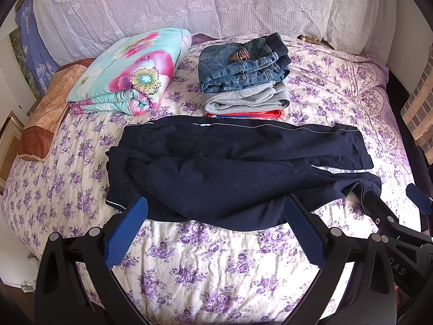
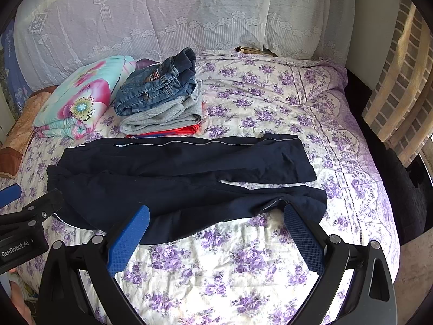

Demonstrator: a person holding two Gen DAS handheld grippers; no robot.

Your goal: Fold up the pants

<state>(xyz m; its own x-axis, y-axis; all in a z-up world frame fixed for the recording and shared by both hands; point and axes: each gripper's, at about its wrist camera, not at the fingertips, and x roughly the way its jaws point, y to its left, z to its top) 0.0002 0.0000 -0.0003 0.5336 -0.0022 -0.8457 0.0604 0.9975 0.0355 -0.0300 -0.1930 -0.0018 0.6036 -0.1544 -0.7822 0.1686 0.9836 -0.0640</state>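
Note:
Dark navy pants (image 1: 230, 168) (image 2: 173, 178) with a thin white side stripe lie flat across the flowered bedspread, waistband to the left, legs to the right. My left gripper (image 1: 215, 205) is open just above the near edge of the seat area, blue pads wide apart, nothing between them. My right gripper (image 2: 216, 211) is also open, hovering over the near edge of the lower leg by the cuff; its right pad (image 2: 300, 233) nearly touches the cuff. Each gripper's body shows at the edge of the other's view.
Behind the pants stands a stack of folded clothes (image 1: 243, 73) (image 2: 162, 94): jeans over a grey garment over a red one. A folded floral quilt (image 1: 127, 73) (image 2: 78, 100) lies to its left. Lace-covered pillows (image 1: 189, 5) line the headboard. Bare bedspread (image 2: 224, 270) lies in front.

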